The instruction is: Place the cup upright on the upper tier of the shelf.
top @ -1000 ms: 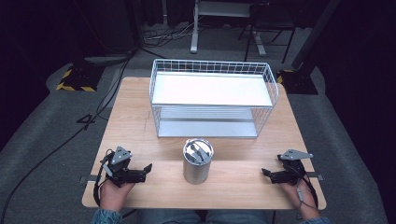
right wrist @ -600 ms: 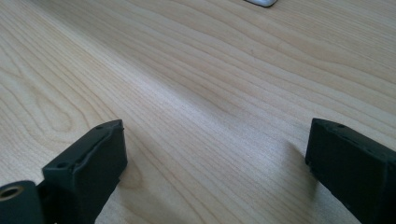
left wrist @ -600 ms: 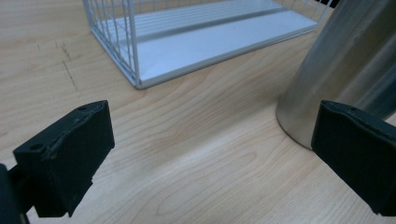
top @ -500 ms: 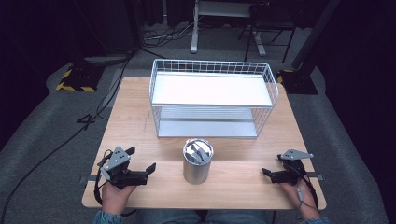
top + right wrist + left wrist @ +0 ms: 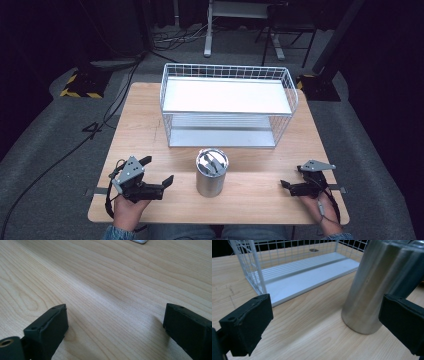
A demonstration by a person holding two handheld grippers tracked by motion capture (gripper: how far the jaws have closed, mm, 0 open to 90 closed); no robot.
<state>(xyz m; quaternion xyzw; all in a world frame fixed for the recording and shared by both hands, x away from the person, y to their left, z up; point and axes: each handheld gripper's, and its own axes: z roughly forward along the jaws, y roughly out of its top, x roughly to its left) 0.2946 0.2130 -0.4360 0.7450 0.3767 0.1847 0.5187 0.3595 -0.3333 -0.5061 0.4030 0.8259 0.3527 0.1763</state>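
Setting: a laboratory or test studio. A light wooden bench [image 5: 150, 115] stands alone on grey carpet [image 5: 45, 145], with dark surroundings beyond it. Black cables [image 5: 172, 40] trail over the floor. Yellow-and-black hazard-striped bases [image 5: 82, 85] flank the far bench corners, and metal stand legs [image 5: 207, 30] rise behind.

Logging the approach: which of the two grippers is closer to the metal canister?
The left gripper: its open fingers point at the metal canister from close beside it, while the right gripper sits farther off near the table's right edge.
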